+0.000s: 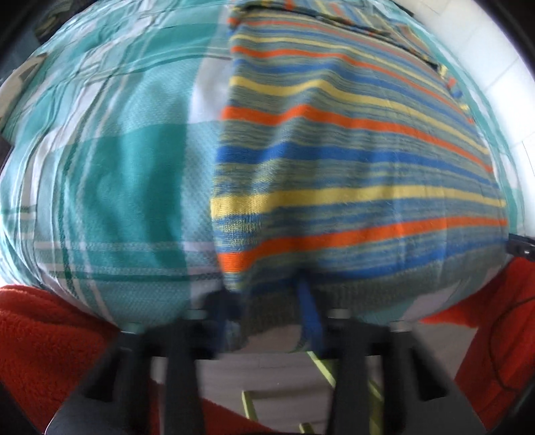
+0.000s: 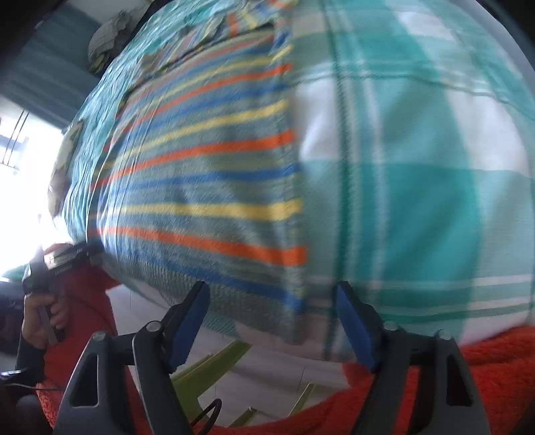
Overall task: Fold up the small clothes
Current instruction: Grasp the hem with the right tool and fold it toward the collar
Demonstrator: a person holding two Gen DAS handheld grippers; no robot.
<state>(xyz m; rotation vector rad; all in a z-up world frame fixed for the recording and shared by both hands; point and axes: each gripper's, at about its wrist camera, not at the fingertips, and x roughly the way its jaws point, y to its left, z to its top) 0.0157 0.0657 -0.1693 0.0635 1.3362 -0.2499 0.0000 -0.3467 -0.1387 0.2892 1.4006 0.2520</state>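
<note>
A striped knit garment (image 1: 351,174) with orange, yellow, blue and grey bands lies flat on a teal and white checked bedsheet (image 1: 110,160). In the left wrist view my left gripper (image 1: 271,311) is at the garment's near hem, its fingers apart, blurred, with the hem hanging between them. In the right wrist view the same garment (image 2: 207,187) fills the left half. My right gripper (image 2: 272,321) is open, its blue pads (image 2: 190,321) straddling the garment's near right corner without closing on it. The left gripper (image 2: 60,261) shows at the garment's left edge, held by a hand.
The bed's near edge drops to a white tiled floor (image 2: 267,378) with a green frame (image 2: 207,364) below. The person's red fleece (image 1: 43,338) fills the lower corners. More striped cloth (image 1: 334,13) lies at the far end of the bed. A bright window (image 2: 20,134) is at left.
</note>
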